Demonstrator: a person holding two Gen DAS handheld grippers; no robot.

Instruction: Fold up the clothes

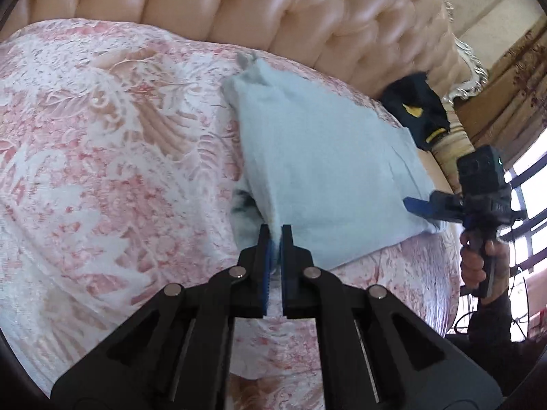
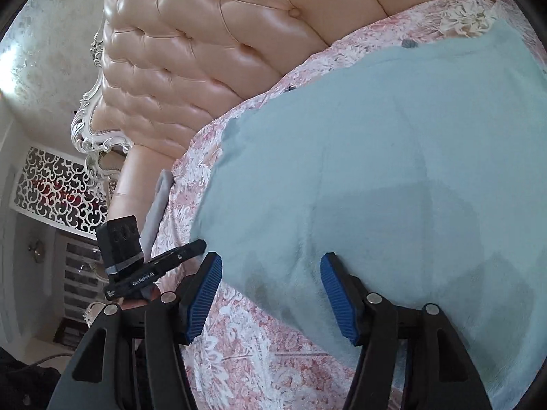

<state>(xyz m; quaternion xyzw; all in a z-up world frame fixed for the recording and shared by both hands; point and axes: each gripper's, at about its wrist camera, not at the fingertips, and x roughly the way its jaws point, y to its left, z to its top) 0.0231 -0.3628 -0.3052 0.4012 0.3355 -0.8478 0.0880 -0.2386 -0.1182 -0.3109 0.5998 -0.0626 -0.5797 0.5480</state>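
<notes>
A light blue garment [image 1: 324, 157] lies on the pink floral bedspread [image 1: 102, 136], partly folded. My left gripper [image 1: 275, 235] is shut on the garment's near corner. In the right wrist view the garment [image 2: 376, 171] fills the middle and right. My right gripper [image 2: 270, 270] is open, its blue pads on either side of the garment's near edge; it also shows in the left wrist view [image 1: 420, 206] at the garment's right edge. The left gripper [image 2: 196, 247] shows at the left of the right wrist view.
A tufted peach headboard [image 1: 273, 10] runs behind the bed. A dark garment with yellow marks [image 1: 415, 109] lies near the bed's far right corner. A grey cloth [image 2: 157, 201] hangs at the bed's edge. A window [image 1: 526, 212] is on the right.
</notes>
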